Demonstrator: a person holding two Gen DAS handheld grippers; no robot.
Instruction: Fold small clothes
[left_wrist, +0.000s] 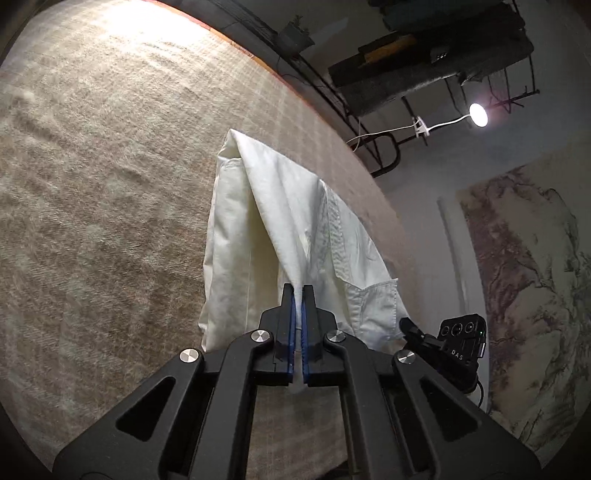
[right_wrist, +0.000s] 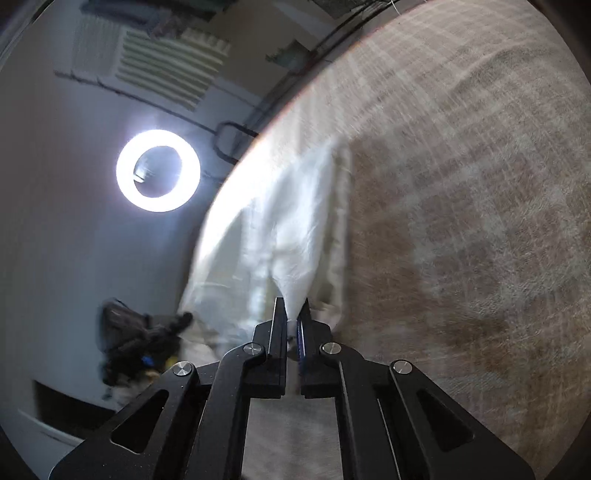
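Counting gives one white garment (left_wrist: 291, 221), pinched at its near edge by two grippers: the left gripper (left_wrist: 297, 291) and the right gripper (right_wrist: 292, 306), each pressed tight on a fold of cloth above the beige blanket (left_wrist: 92, 203). Motion blur in the right wrist view smears the fabric, and the other gripper at lower left is a dark smudge. Only the left view shows stitched seams and a small lamp (left_wrist: 478, 115) at upper right; only the right shows a ring light (right_wrist: 158, 170) at centre left.
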